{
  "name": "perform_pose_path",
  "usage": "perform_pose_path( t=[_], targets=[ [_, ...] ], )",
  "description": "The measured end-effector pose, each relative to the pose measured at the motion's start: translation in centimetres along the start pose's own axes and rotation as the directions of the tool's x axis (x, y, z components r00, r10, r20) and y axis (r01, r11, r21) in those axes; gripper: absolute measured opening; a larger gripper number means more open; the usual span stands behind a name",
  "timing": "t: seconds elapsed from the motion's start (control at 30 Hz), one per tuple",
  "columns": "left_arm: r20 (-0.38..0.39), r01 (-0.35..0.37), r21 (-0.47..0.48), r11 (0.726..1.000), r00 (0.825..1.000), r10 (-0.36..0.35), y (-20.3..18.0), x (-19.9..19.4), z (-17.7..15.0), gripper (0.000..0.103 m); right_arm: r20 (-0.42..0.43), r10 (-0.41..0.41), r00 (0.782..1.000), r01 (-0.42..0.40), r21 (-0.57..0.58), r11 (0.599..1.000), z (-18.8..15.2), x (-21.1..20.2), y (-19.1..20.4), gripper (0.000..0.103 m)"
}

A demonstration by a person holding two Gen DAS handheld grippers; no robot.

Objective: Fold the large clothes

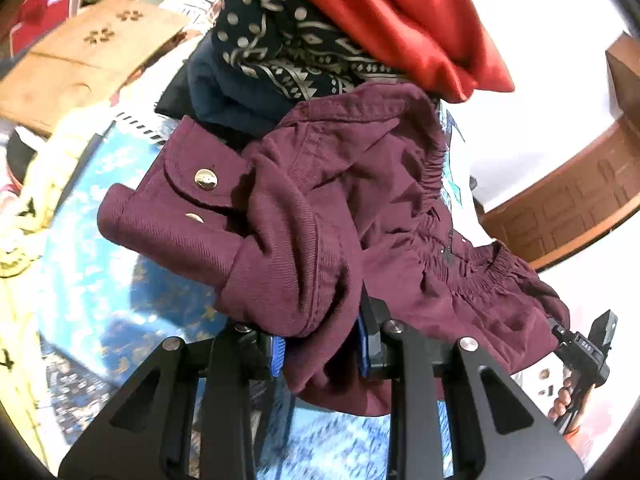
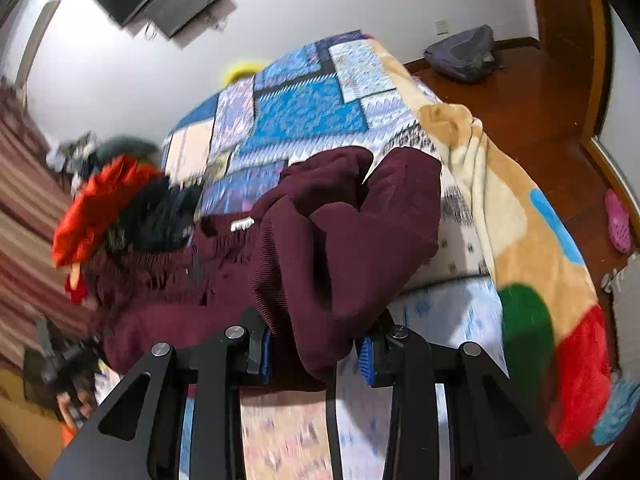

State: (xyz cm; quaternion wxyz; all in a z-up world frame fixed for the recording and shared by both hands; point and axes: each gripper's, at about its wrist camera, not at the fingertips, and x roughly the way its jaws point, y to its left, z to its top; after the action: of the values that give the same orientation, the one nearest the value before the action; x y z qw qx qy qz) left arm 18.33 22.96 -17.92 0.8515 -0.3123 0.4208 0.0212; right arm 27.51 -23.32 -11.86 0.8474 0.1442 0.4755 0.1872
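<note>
1. Left wrist view: the left gripper (image 1: 320,350) is clamped on a bunched fold of the maroon garment (image 1: 328,208), cloth filling the gap between its blue pads (image 1: 277,354).
2. The garment lies over the blue patterned bedspread (image 1: 92,240), its cuff with two brass buttons (image 1: 205,179) at the left. Behind it sit a navy patterned cloth (image 1: 280,52) and a red cloth (image 1: 400,16).
3. Right wrist view: the right gripper (image 2: 318,354) pinches another thick fold of the maroon garment (image 2: 320,240).
4. The garment rests on the bedspread (image 2: 304,108), beside a colourful fleece blanket (image 2: 520,240) draped off the bed edge.
</note>
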Motion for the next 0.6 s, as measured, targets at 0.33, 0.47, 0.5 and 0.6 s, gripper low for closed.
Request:
perform_pose_path(
  t=[0.33,0.47,0.5,0.6],
  targets=[
    [-0.099,-0.075,-0.097,0.992,0.993,0.066,4.9,3.2,-1.6,0.05,-0.034,-0.162,0.986,0.161,-0.033,0.986,-2.6,-2.1,-1.5,0.063],
    [-0.109,-0.067,-0.153,0.986,0.993,0.05,5.3,4.1,-2.2,0.065,0.062,-0.282,0.957,0.288,-0.13,0.949,-2.4,-3.7,1.4,0.063],
    [-0.108,-0.061,-0.163,0.985,0.993,0.043,5.4,4.3,-2.2,0.072,0.089,-0.302,0.949,0.313,-0.153,0.937,-2.4,-4.0,2.2,0.063],
    [-0.133,-0.02,-0.211,0.977,0.991,-0.009,5.4,5.6,-2.5,0.077,0.164,-0.293,0.942,0.324,-0.217,0.921,-1.8,-4.5,4.7,0.067]
  ],
)
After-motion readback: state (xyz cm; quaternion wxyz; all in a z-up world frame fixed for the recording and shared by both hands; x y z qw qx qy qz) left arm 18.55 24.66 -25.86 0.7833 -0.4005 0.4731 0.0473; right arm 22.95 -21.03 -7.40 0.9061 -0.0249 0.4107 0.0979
